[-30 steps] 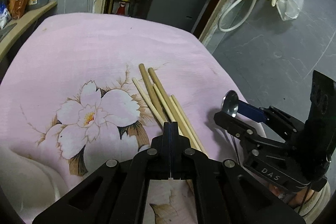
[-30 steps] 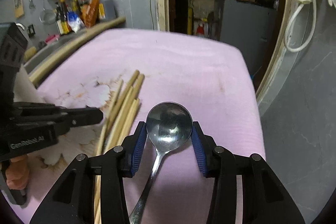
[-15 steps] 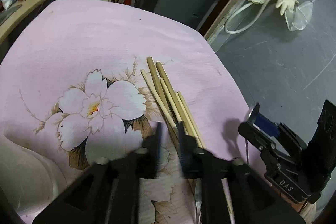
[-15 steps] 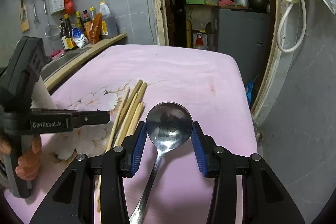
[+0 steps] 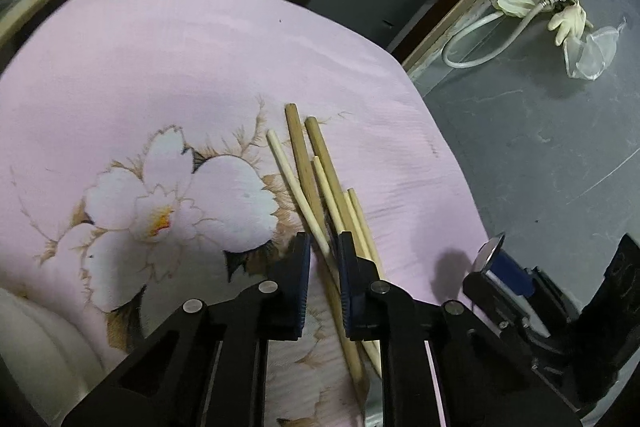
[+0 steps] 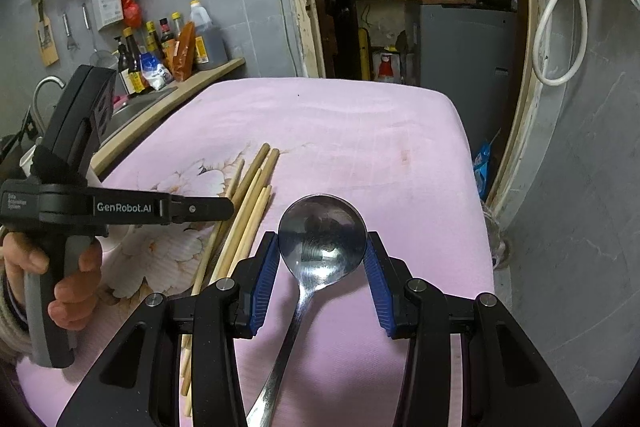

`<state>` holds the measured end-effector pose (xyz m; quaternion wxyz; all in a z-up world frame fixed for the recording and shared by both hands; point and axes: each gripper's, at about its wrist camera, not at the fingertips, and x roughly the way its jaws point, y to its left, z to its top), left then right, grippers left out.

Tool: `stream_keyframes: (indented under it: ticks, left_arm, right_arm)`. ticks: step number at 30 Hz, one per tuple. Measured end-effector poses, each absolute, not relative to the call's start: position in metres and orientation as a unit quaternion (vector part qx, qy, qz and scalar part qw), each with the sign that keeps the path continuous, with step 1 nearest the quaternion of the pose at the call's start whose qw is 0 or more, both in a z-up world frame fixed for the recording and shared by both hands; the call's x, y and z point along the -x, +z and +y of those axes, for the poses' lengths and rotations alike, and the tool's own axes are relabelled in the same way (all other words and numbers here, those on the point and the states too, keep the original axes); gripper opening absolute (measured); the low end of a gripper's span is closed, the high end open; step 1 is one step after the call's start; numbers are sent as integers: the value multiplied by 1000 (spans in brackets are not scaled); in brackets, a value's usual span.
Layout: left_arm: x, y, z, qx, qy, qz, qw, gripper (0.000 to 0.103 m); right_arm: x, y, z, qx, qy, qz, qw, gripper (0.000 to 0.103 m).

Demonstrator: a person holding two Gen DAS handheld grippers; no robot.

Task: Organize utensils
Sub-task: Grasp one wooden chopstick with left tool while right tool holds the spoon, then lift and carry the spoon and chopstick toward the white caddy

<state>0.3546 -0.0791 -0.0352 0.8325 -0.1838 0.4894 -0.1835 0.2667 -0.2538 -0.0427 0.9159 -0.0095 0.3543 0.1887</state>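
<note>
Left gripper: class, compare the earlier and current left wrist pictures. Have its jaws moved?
Yes. The left gripper was shut a second ago; its jaws now stand apart, straddling the chopsticks lying on the pink cloth.

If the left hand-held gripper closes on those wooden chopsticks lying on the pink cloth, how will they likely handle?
The pale wooden chopsticks look thin, straight and rigid, so probably stiff and light. They lie bunched and partly crossed between the open left hand-held gripper fingers, so a pinch may catch only some. Their rounded shafts might roll, though the pink flowered cloth probably damps that.
</note>
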Motion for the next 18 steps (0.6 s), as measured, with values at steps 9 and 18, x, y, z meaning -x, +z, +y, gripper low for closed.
stream_keyframes:
  ticks: [9, 18]
  left_arm:
    - [-348, -31, -67, 196, -198, 487, 828, 7]
    - [-326, -16, -67, 183, -218, 462, 840, 5]
  right_arm:
    - [-267, -43, -253, 12, 187, 358, 915, 41]
    - [-259, -42, -251, 20, 187, 344, 920, 40]
